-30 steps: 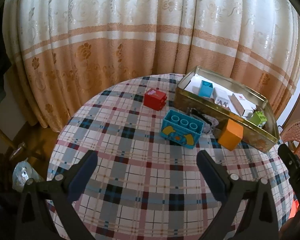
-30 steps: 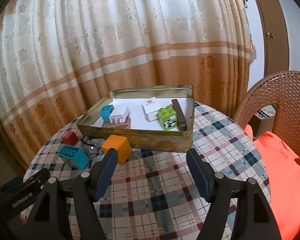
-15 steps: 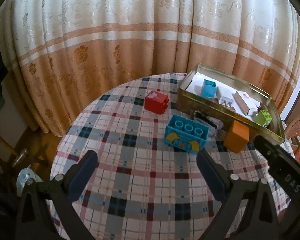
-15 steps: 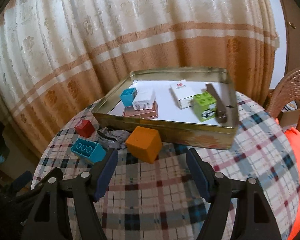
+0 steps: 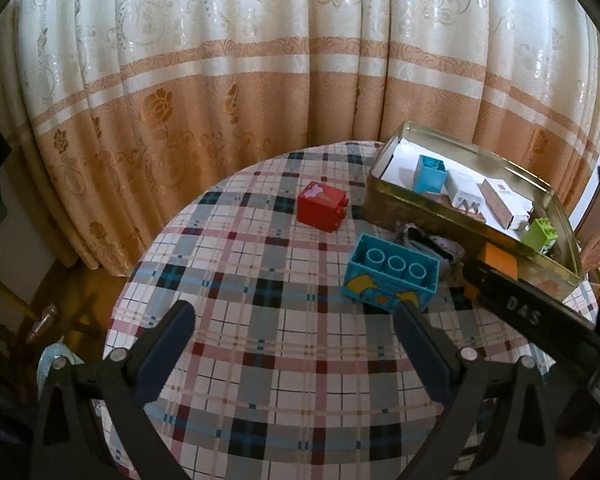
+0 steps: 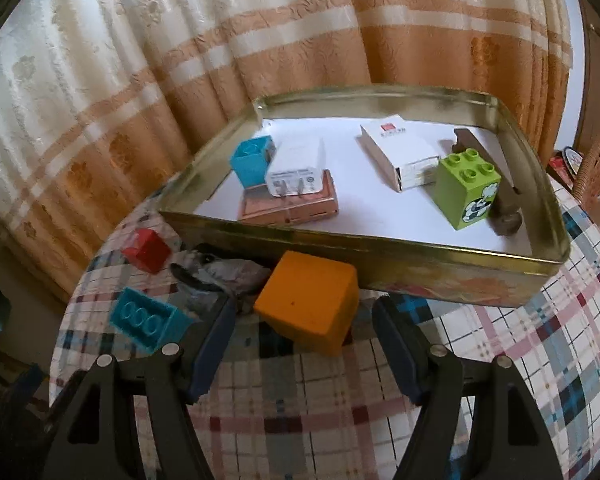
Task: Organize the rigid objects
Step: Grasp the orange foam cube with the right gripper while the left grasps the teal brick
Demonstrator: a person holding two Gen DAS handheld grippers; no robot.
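An orange cube (image 6: 309, 304) sits on the plaid tablecloth against the front wall of a gold tin tray (image 6: 420, 258). My right gripper (image 6: 302, 322) is open and its fingers flank the cube's near side without touching it. A wide blue brick (image 5: 390, 274), studs-side holes up, and a red brick (image 5: 322, 207) lie on the cloth to the left. My left gripper (image 5: 294, 322) hangs open above bare cloth, its right finger just in front of the blue brick. In the left wrist view the right gripper's finger (image 5: 528, 312) partly hides the orange cube (image 5: 500, 261).
The tray holds a small blue brick (image 6: 252, 158), a white charger (image 6: 296, 174) on a copper-coloured flat box, a white carton (image 6: 400, 148), a green brick (image 6: 468, 184) and a dark bar. A crumpled wrapper (image 6: 220, 274) lies by the tray. A wicker chair (image 6: 596, 160) stands at right.
My right gripper has moved forward and down toward the orange cube, which now lies between its fingers. The left gripper drifted slightly; the blue brick sits nearer its right finger.
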